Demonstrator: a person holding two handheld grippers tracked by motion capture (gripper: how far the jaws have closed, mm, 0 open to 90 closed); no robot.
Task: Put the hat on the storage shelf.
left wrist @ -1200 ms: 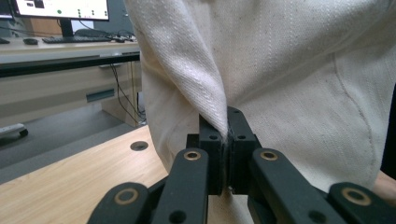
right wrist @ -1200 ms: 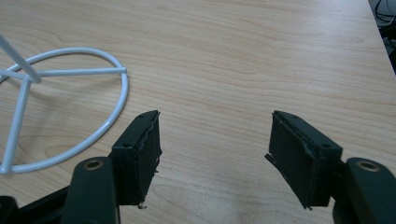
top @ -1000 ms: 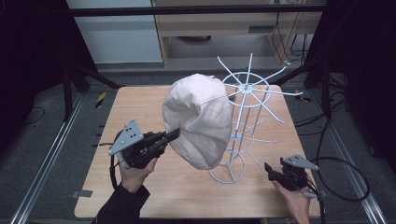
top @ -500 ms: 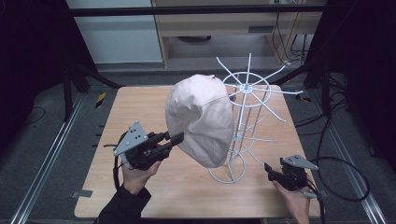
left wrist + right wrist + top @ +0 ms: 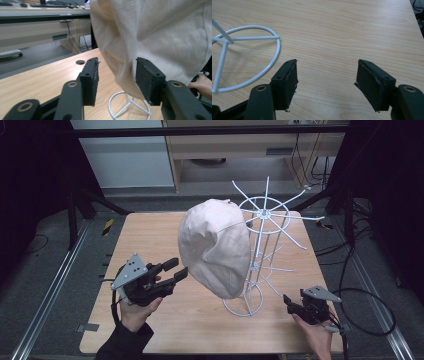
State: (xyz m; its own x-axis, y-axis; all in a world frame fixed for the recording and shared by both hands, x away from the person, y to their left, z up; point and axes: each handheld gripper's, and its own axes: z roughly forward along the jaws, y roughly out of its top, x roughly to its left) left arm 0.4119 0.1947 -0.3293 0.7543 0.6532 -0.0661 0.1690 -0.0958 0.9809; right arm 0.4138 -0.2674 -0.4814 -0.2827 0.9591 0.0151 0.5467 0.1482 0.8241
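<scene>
I see bare table (image 5: 150, 240) on my left and along the near edge, room enough to pass. The cream hat (image 5: 215, 250) hangs off the white wire rack (image 5: 265, 245), whose spokes and base ring block the middle and right.

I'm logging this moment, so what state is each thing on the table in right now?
Cream cap: hanging on the rack, not gripped.
White wire rack: upright on the table.
Left claw: open, jaws just opened, apart from the cap.
Right claw: open, empty, beside the rack's base ring.
</scene>
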